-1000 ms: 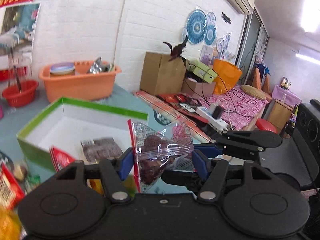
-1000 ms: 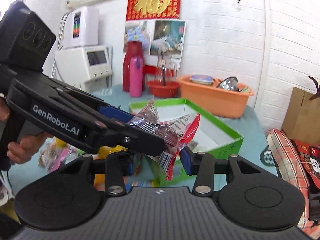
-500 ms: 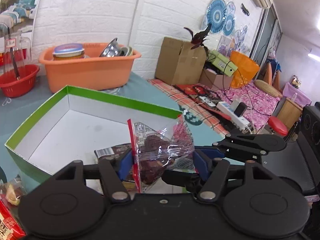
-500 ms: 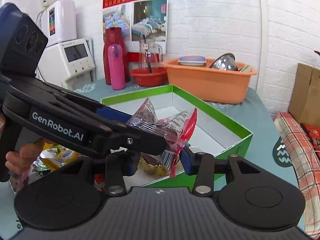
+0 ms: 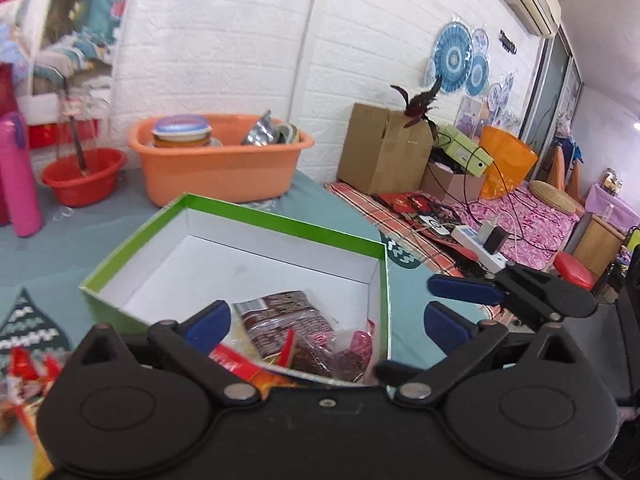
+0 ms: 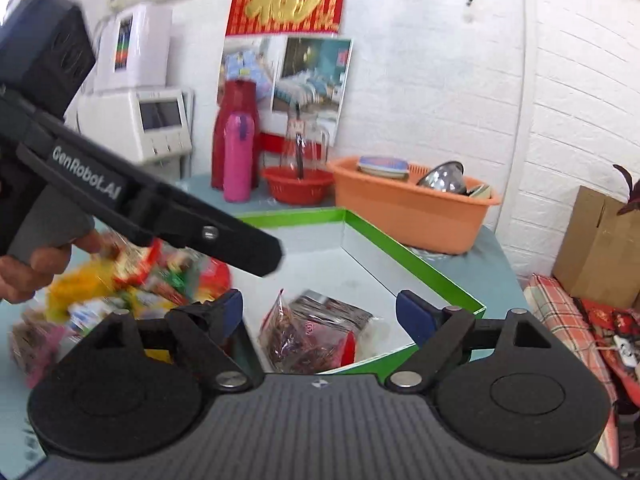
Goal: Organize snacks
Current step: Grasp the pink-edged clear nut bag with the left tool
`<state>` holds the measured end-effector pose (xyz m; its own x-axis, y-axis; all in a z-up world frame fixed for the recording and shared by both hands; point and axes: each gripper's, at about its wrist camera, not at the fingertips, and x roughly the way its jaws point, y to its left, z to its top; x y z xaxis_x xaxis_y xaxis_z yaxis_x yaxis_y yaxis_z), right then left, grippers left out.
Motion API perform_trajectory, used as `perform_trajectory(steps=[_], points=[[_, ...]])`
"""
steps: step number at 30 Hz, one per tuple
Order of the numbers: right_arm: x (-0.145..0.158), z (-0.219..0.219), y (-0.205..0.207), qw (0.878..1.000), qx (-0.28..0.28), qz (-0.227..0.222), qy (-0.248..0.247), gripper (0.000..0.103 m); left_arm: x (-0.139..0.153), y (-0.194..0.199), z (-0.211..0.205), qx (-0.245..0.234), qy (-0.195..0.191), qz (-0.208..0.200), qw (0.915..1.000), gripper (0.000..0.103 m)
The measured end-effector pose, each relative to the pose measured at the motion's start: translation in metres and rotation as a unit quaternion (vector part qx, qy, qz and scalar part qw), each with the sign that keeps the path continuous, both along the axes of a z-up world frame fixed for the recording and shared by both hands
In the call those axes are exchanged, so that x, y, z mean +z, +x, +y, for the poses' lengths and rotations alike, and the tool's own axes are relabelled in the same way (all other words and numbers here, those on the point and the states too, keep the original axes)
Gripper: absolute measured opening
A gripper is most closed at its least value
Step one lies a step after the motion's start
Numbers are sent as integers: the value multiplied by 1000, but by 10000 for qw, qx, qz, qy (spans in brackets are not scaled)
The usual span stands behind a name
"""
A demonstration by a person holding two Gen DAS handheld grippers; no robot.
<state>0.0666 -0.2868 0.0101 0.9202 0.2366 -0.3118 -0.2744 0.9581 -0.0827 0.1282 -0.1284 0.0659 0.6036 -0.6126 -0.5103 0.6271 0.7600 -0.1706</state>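
Teal counter (image 5: 100, 236) carrying an open green-rimmed white cardboard box (image 5: 280, 222), orange plastic tub (image 5: 216, 172), red plastic bowl (image 5: 82, 182), pink flask (image 5: 18, 176), loose snack packets (image 6: 120, 280).

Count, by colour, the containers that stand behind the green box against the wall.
Orange tub: 1
Red basin: 1
Pink bottle: 1
Dark red flask: 1
Total: 4

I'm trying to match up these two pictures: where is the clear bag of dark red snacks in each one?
Left wrist: clear bag low centre, inside the green box, near corner.
Right wrist: clear bag low centre, in the same box.
Shared landmark: orange basin behind the box.
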Motion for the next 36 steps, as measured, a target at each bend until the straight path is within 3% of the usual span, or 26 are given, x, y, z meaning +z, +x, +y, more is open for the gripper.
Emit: perform_trajectory(steps=[7,17,26,36], points=[[-6,21,-46,9988,237,9,430,103,5,-56,66,751,280,-269,9964,103],[-50,55,-63,9900,521,799,1043,103,-57,-96,143,1621,360,557,9845,103],[-84,134,-49,9664,1573,1717,1087,103,-76,-107,186,1625,-184,1067,9807,103],[-85,172,-34,9647,1806,1763,750,103,-95,-91,196,1350,-472,1570,9772,101]])
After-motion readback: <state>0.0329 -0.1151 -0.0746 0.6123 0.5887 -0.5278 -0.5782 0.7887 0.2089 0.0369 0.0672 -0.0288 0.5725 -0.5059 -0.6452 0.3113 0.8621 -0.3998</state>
